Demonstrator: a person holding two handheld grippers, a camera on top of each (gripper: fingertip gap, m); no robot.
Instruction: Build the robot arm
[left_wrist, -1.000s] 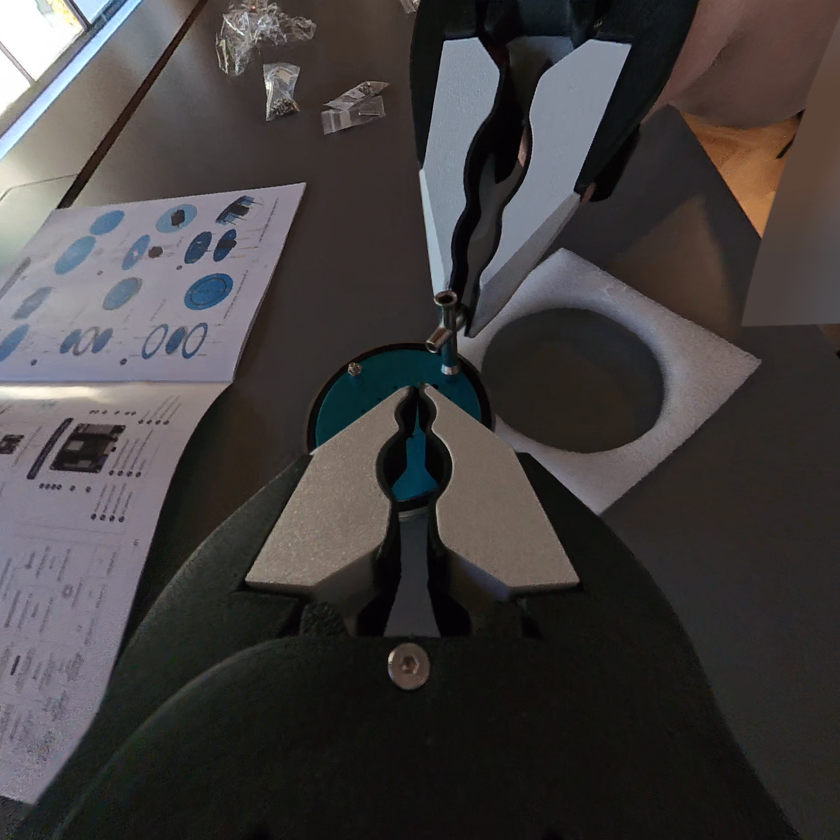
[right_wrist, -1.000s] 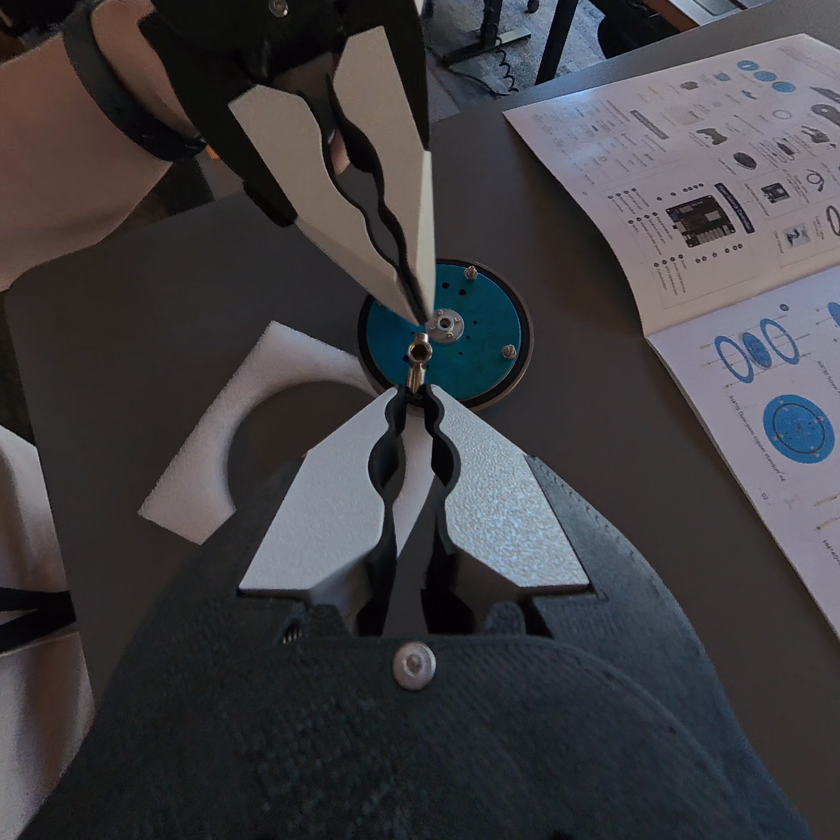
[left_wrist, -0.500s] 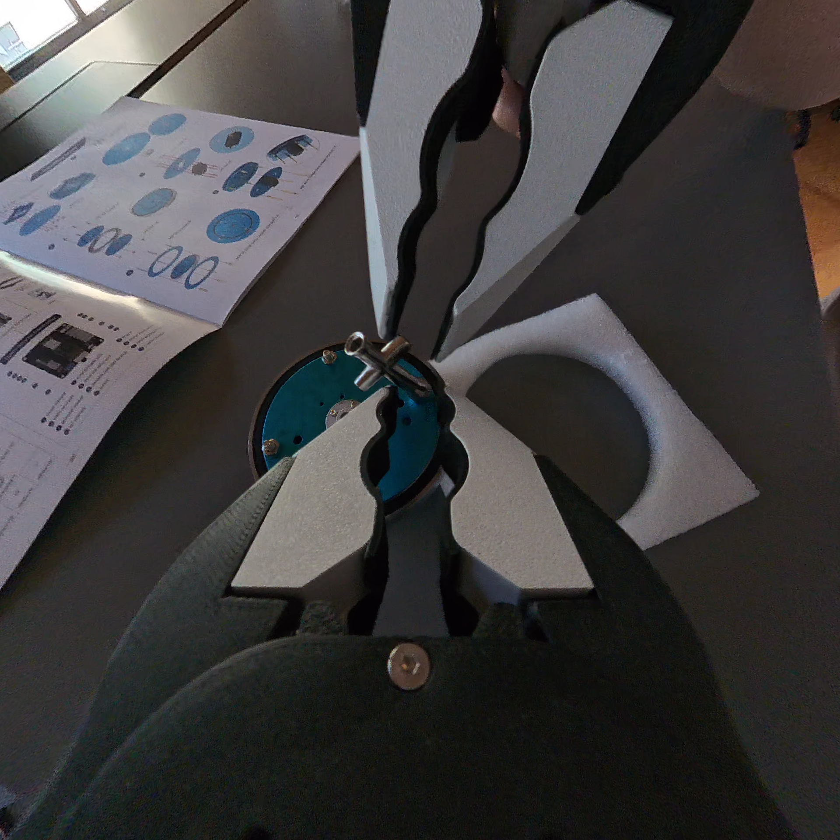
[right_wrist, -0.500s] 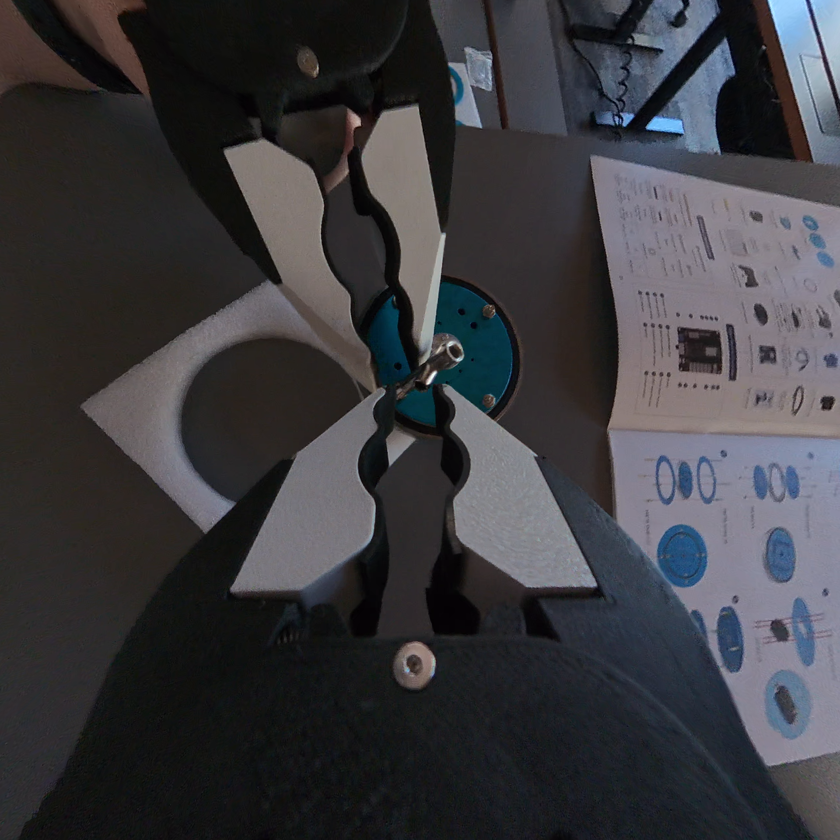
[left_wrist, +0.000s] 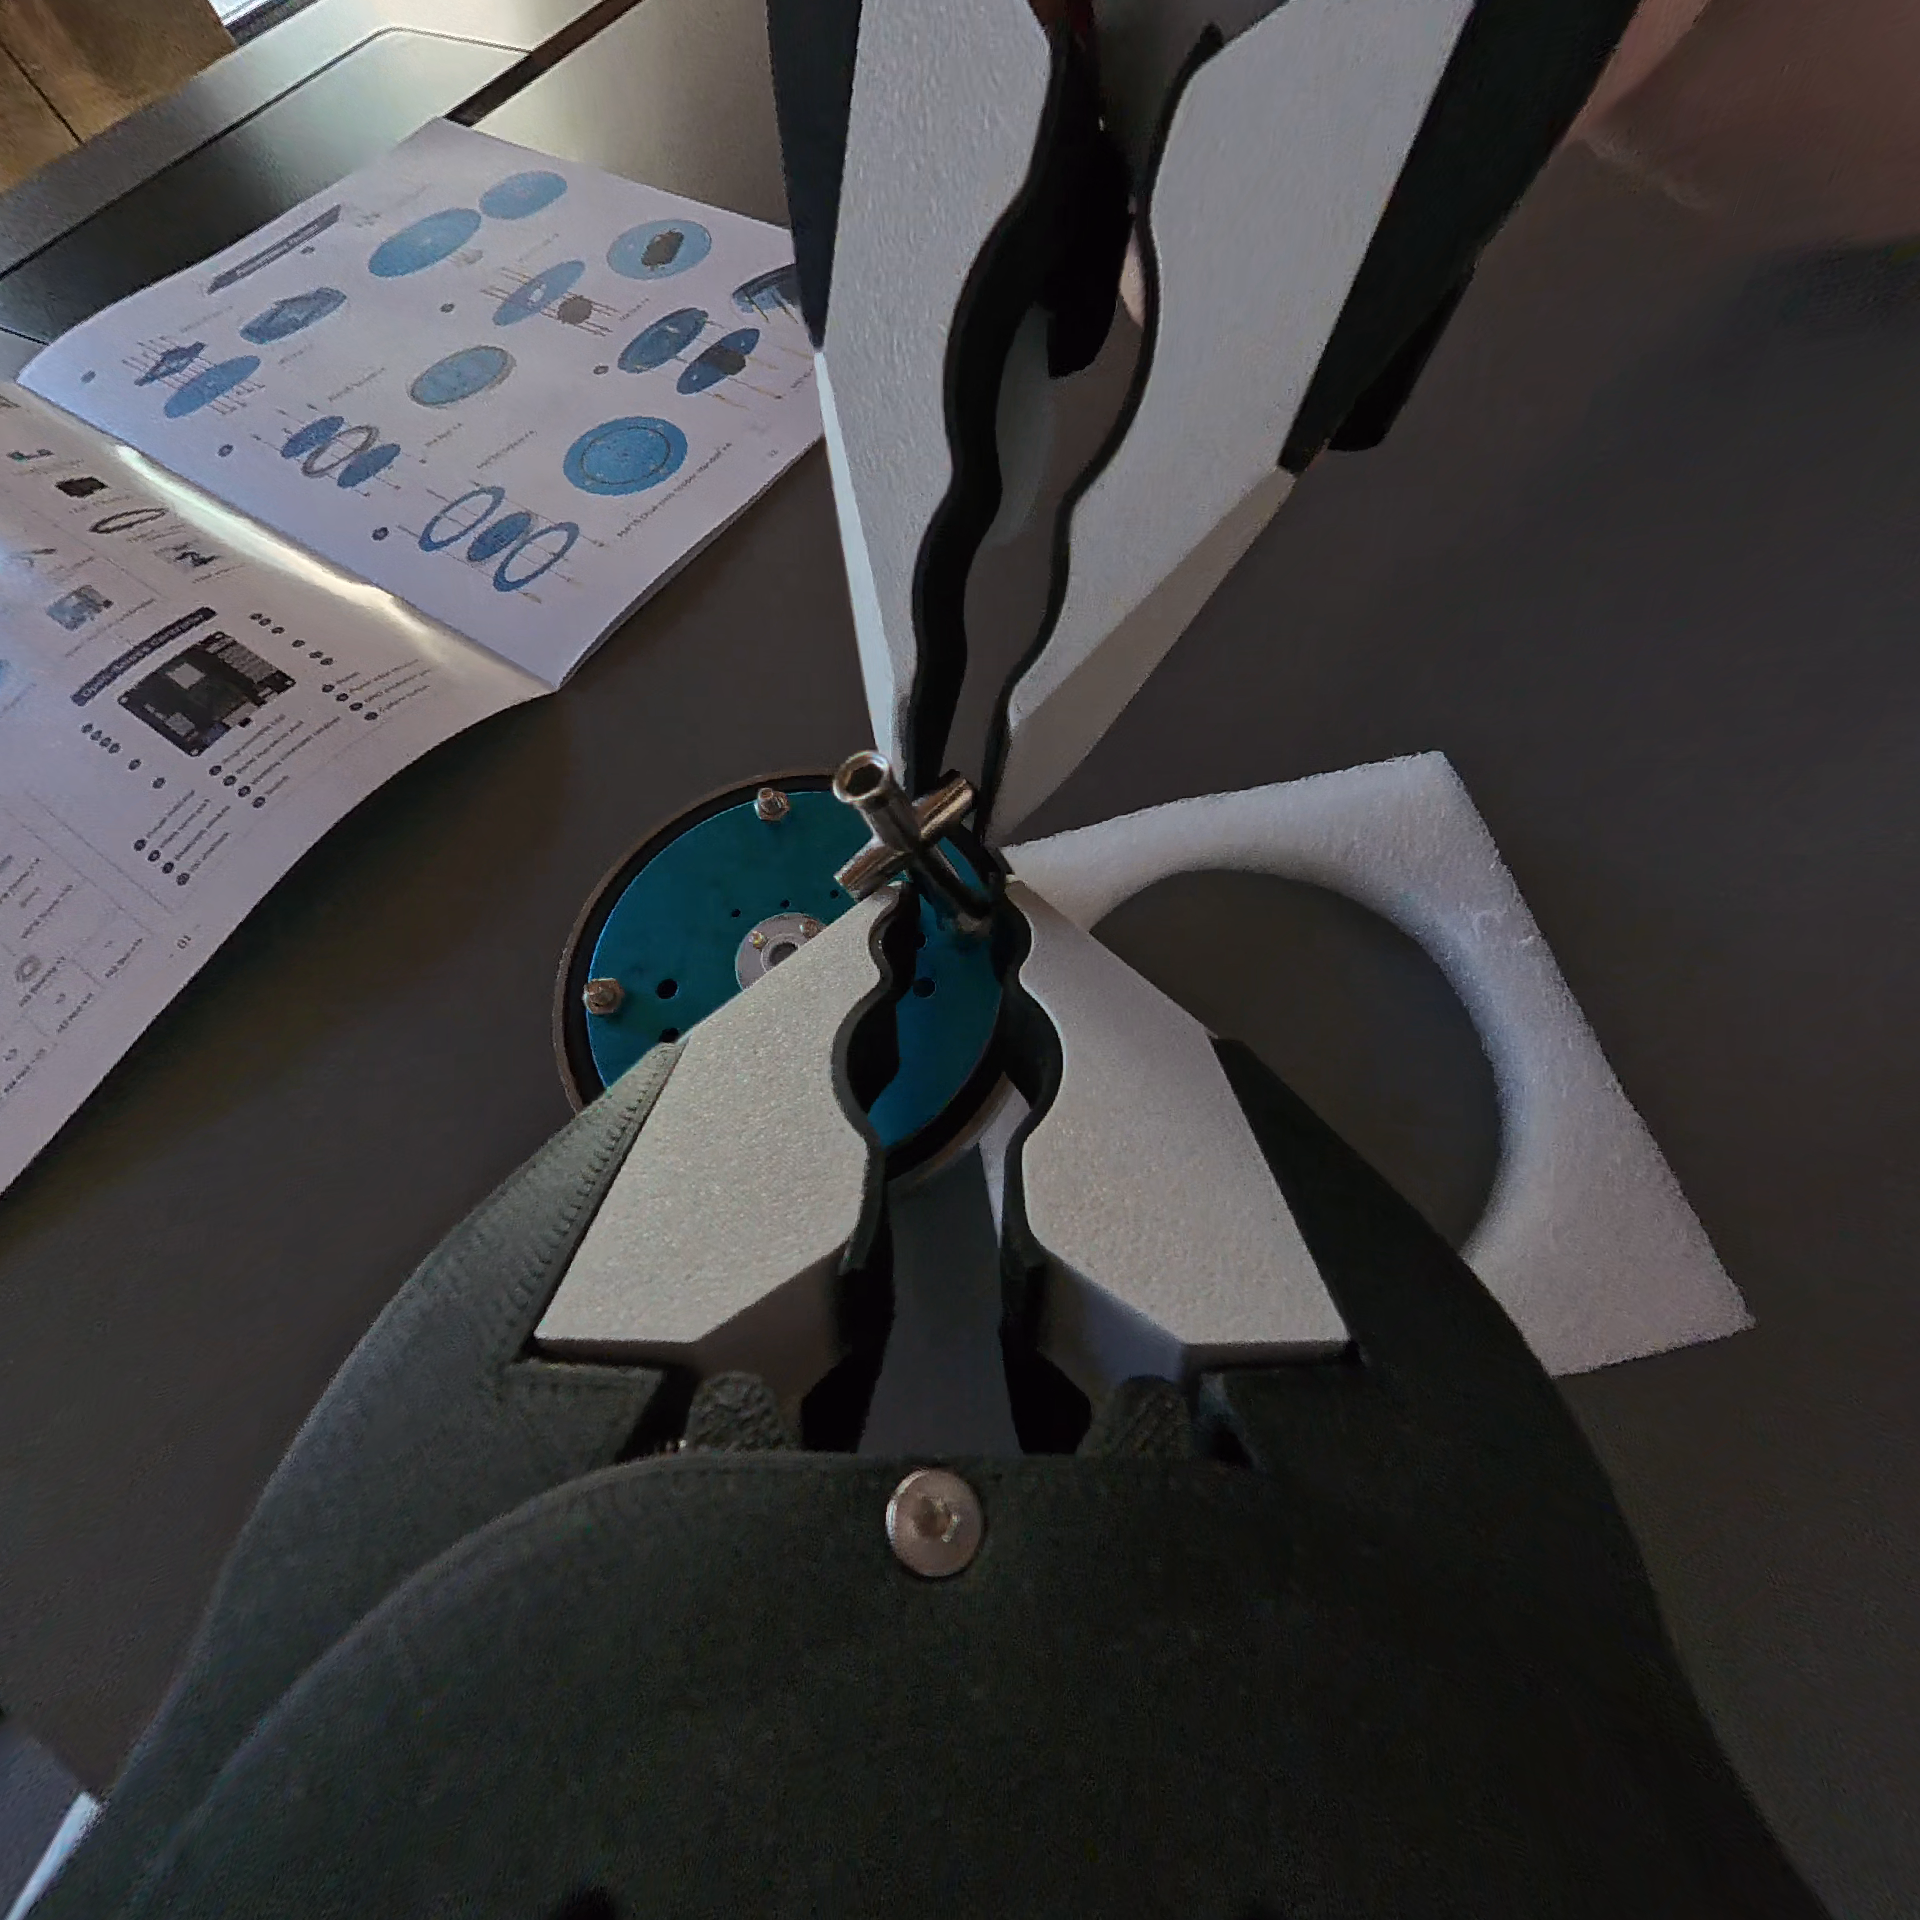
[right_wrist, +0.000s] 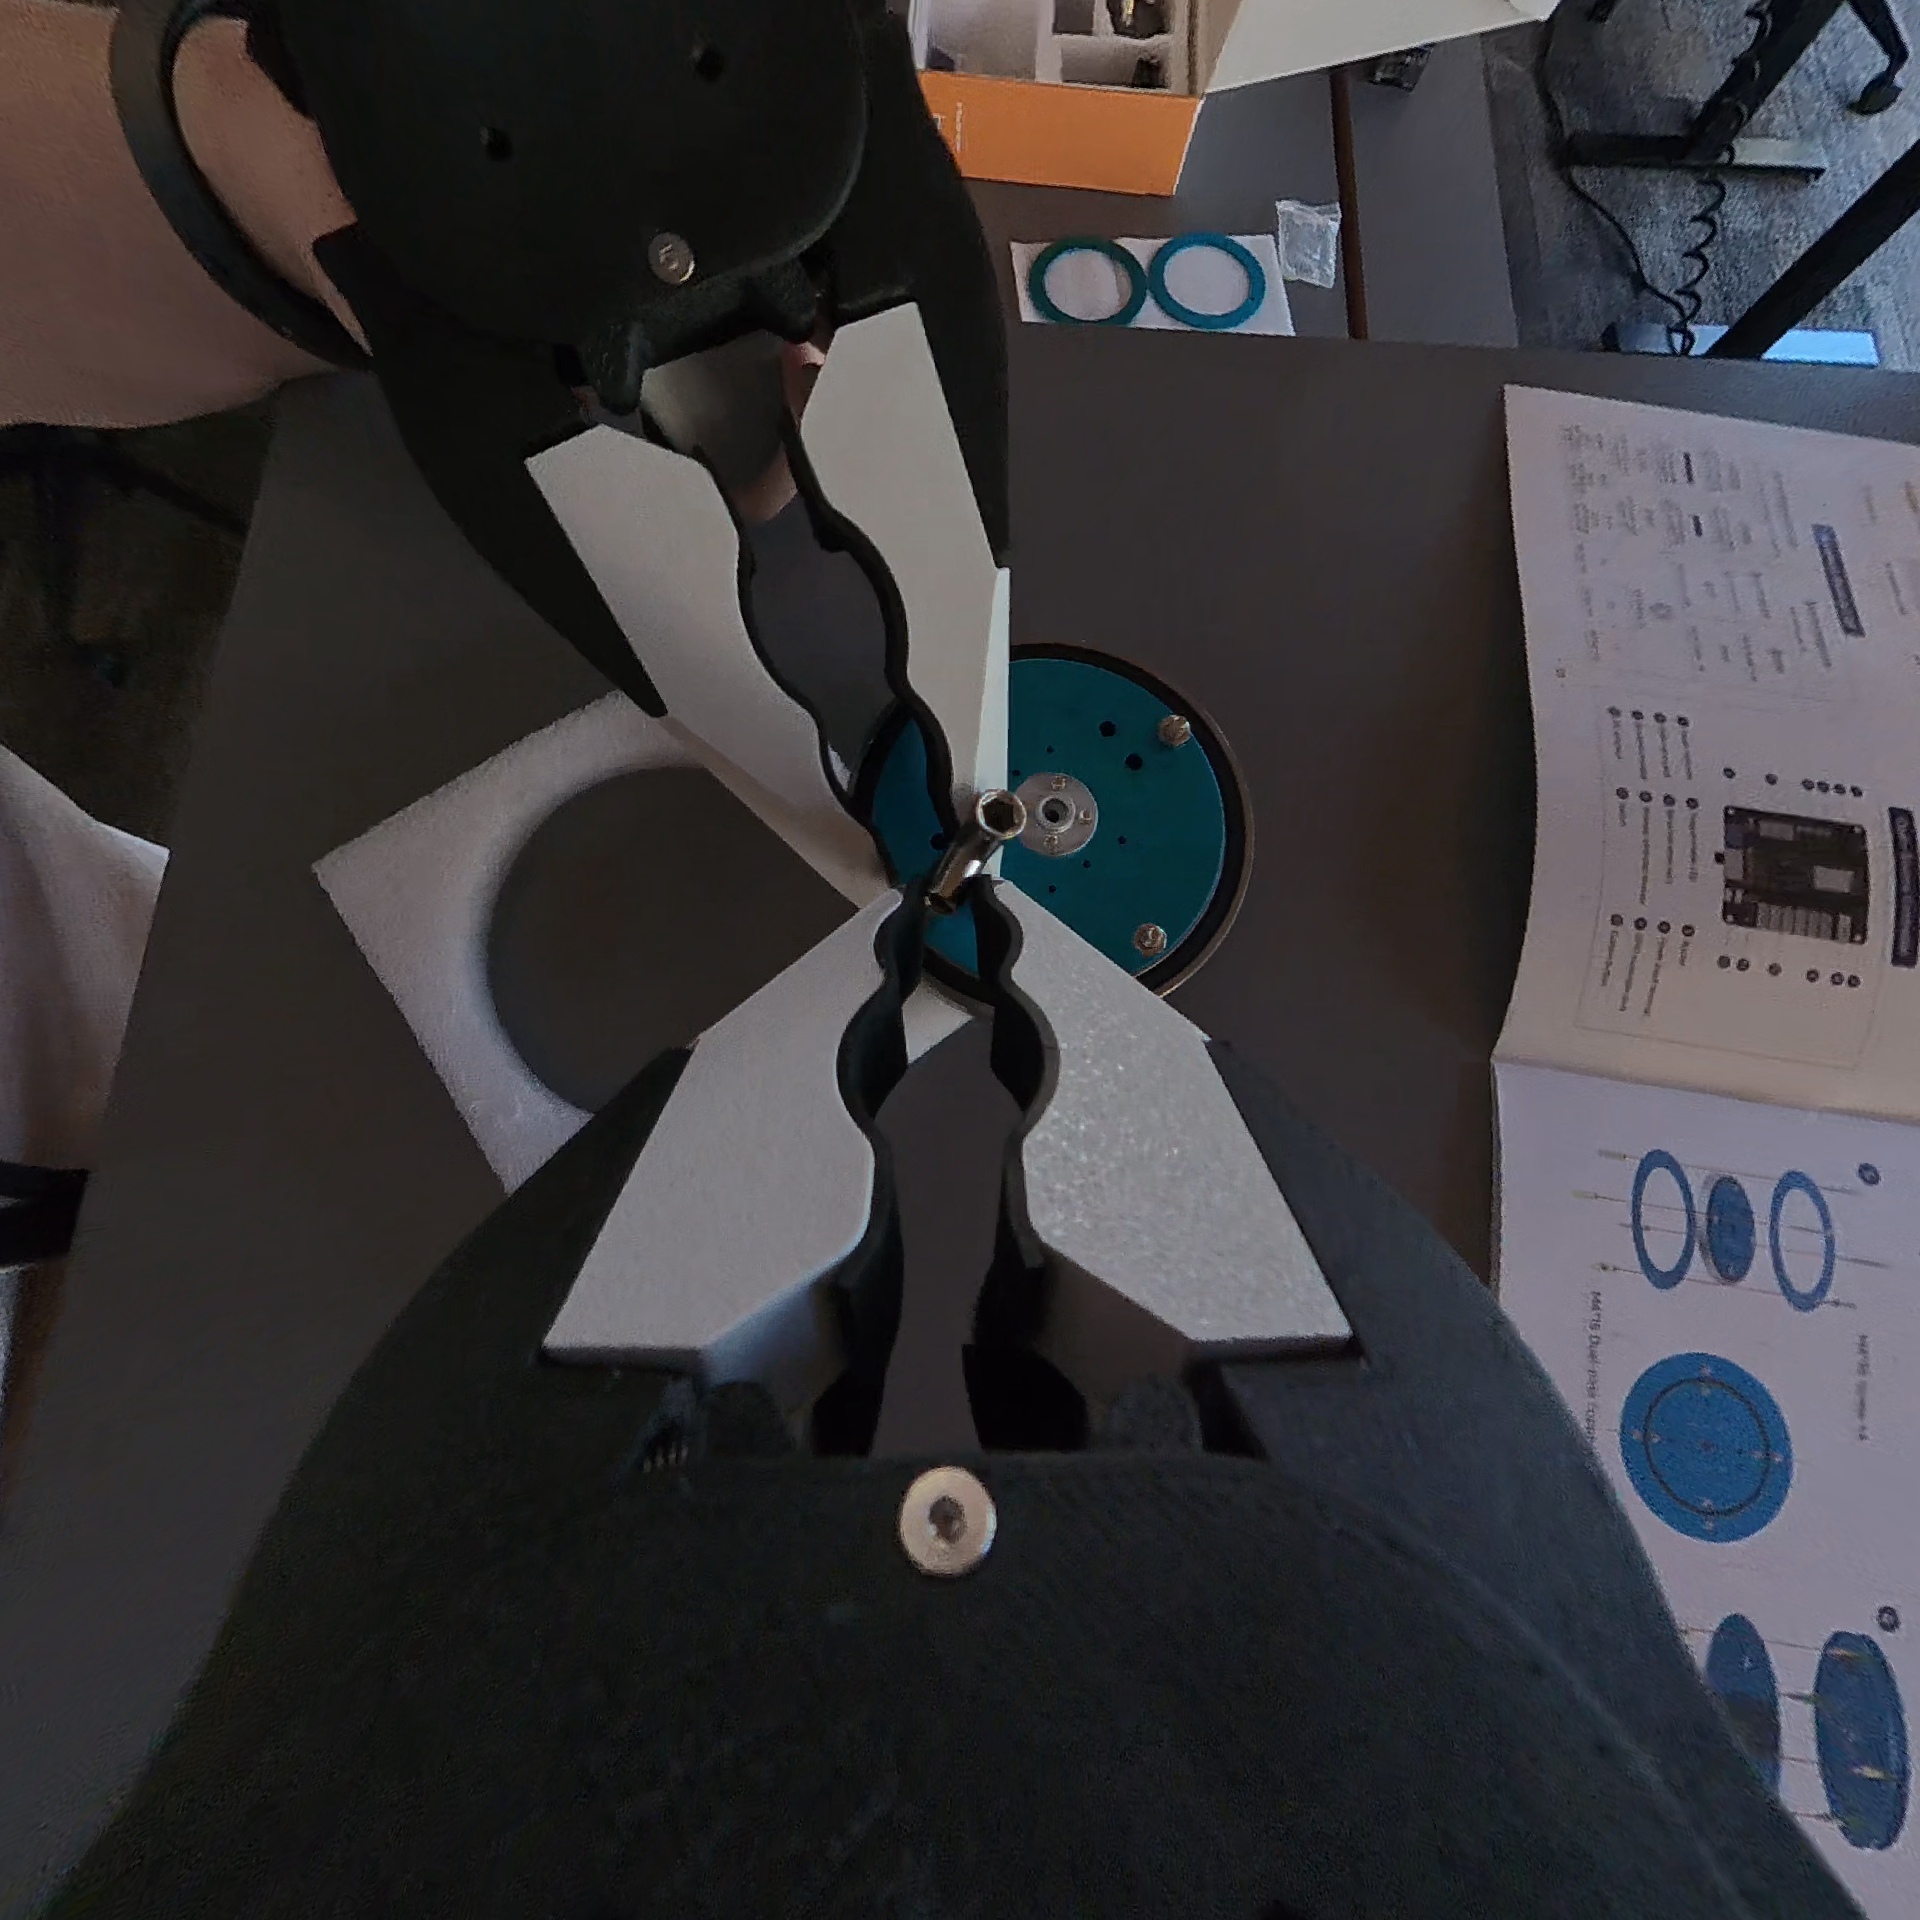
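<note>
You are holding both grippers tip to tip over the middle of a dark bench (left_wrist: 1662, 623), pointing at each other from opposite sides. Between the tips a small silver cross-shaped wrench (left_wrist: 906, 840) is hanging, one hollow socket end pointing up and out.

The right gripper (right_wrist: 951, 902) is pinching a lower arm of the wrench, its fingers drawn in narrow. The left gripper (left_wrist: 948, 914) is also narrow, its fingers sitting either side of another arm of the wrench; you cannot tell from these views whether it is actually pressing on the metal.

Directly below the wrench a blue disc (left_wrist: 717, 914) is lying flat on the bench, showing a silver hub at its centre and three small fasteners standing near its rim. The wrench is hovering over the side of the disc nearest a white foam sheet (left_wrist: 1558, 1195) with a round cut-out, which is lying just beside the disc. Whether the wrench is touching the disc is hidden.

On the disc's other side an open printed booklet (left_wrist: 343, 499) is lying flat. Near the bench's far edge, in the right wrist view, two teal rings (right_wrist: 1148, 278) are resting on a white sheet beside an orange box (right_wrist: 1060, 135).
</note>
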